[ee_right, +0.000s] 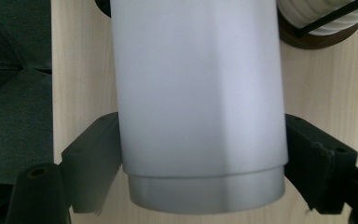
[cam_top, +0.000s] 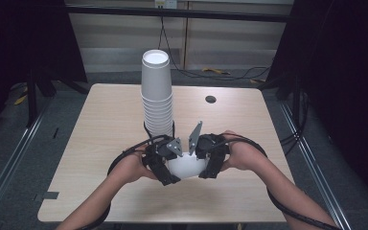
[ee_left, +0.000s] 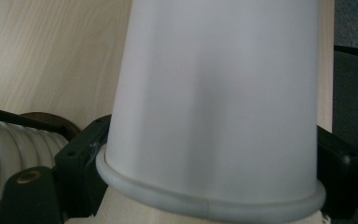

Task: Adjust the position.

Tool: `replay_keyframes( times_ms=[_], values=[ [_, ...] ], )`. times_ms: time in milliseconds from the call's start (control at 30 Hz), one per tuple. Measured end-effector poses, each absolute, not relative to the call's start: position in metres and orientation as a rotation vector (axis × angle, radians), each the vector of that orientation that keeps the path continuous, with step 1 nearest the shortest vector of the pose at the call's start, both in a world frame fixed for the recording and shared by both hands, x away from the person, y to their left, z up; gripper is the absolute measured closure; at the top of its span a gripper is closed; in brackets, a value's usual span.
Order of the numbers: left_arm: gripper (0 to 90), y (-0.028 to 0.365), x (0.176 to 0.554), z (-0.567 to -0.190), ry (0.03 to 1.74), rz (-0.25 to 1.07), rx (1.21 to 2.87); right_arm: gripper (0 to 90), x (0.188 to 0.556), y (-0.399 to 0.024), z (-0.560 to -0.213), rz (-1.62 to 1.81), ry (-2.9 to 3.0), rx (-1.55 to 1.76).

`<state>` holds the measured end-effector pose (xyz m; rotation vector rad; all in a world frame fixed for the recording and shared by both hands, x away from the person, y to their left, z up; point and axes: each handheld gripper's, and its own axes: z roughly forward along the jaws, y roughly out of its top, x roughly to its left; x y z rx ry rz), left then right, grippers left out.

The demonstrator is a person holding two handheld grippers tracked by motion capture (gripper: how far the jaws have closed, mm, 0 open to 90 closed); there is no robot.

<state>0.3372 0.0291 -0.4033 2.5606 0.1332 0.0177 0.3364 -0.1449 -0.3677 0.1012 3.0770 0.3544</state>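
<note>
A white paper cup (cam_top: 187, 165) lies on its side just above the table's front middle, held between both grippers. My left gripper (cam_top: 164, 162) is shut on its rim end; in the left gripper view the rolled rim of the cup (ee_left: 214, 93) sits between the black jaws of that gripper (ee_left: 209, 163). My right gripper (cam_top: 212, 157) is shut on the base end, and in the right gripper view the cup (ee_right: 198, 84) fills the gap of the gripper (ee_right: 204, 154). I cannot tell whether this is one cup or a nested pair.
A tall stack of white cups (cam_top: 157, 96) stands upright just behind the grippers, its ribbed rims (ee_left: 9, 149) (ee_right: 317, 14) close by. The wooden table (cam_top: 100, 124) has a small round hole (cam_top: 210, 99) at the back right. Cables trail off both grippers.
</note>
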Motion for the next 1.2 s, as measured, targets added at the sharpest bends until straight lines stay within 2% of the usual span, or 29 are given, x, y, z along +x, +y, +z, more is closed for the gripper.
replay_keyframes(
  times_ms=[200,367,400,733,900,1200],
  values=[
    [15.2,0.027,0.336,-0.402,0.125,0.017,2.563,20.0,0.335,-0.142,-0.370,0.312,3.079,0.088],
    [15.2,0.025,0.334,-0.403,0.137,0.014,2.559,25.1,0.334,-0.141,-0.373,0.313,3.088,0.091],
    [15.2,0.026,0.336,-0.401,0.095,0.026,2.585,25.1,0.334,-0.141,-0.373,0.313,3.088,0.091],
    [8.9,0.035,0.342,-0.400,0.111,-0.002,2.467,26.6,0.334,-0.151,-0.374,0.421,3.063,0.089],
    [0.0,0.038,0.342,-0.400,0.092,0.029,2.433,26.5,0.334,-0.160,-0.375,0.540,3.061,0.126],
    [0.0,0.046,0.346,-0.397,0.121,-0.024,2.329,26.4,0.334,-0.173,-0.378,0.697,3.033,0.181]
  ],
)
